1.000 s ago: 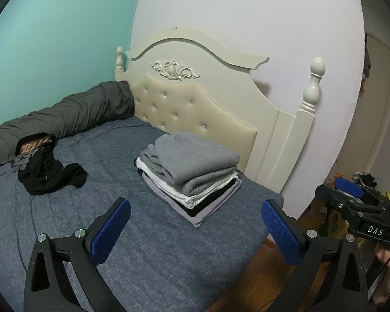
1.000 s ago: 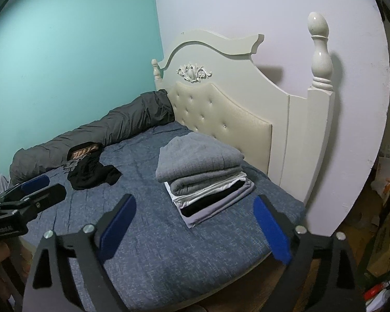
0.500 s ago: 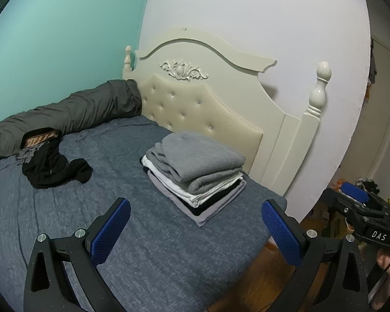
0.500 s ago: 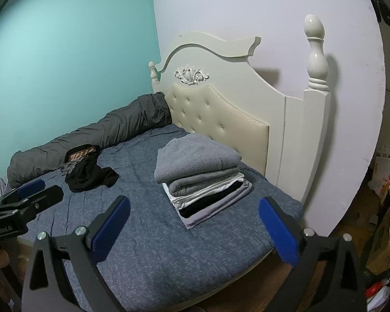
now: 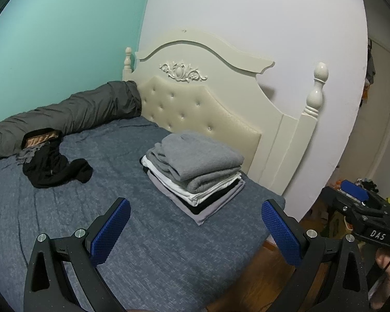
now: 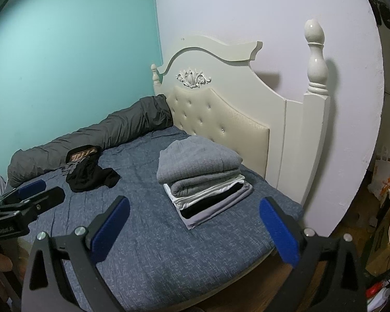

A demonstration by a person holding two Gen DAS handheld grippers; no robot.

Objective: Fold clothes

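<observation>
A stack of folded clothes (image 5: 195,171), grey on top with white, black and grey layers below, sits on the blue-grey bed (image 5: 156,254) near the headboard; it also shows in the right wrist view (image 6: 202,179). A crumpled black garment (image 5: 56,167) lies unfolded at the far left, seen too in the right wrist view (image 6: 91,175). My left gripper (image 5: 195,231) is open and empty, held back from the stack above the bed. My right gripper (image 6: 195,231) is open and empty, likewise short of the stack.
A rolled dark grey duvet (image 5: 65,114) lies along the teal wall. The cream headboard (image 5: 208,109) with posts stands behind the stack. Wooden floor and clutter (image 6: 387,208) lie right of the bed. The other gripper shows at each view's edge (image 5: 364,208) (image 6: 26,202).
Both grippers have drawn back and slightly up from the bed, so the stack and headboard sit a little farther away. Nothing on the bed has moved.
</observation>
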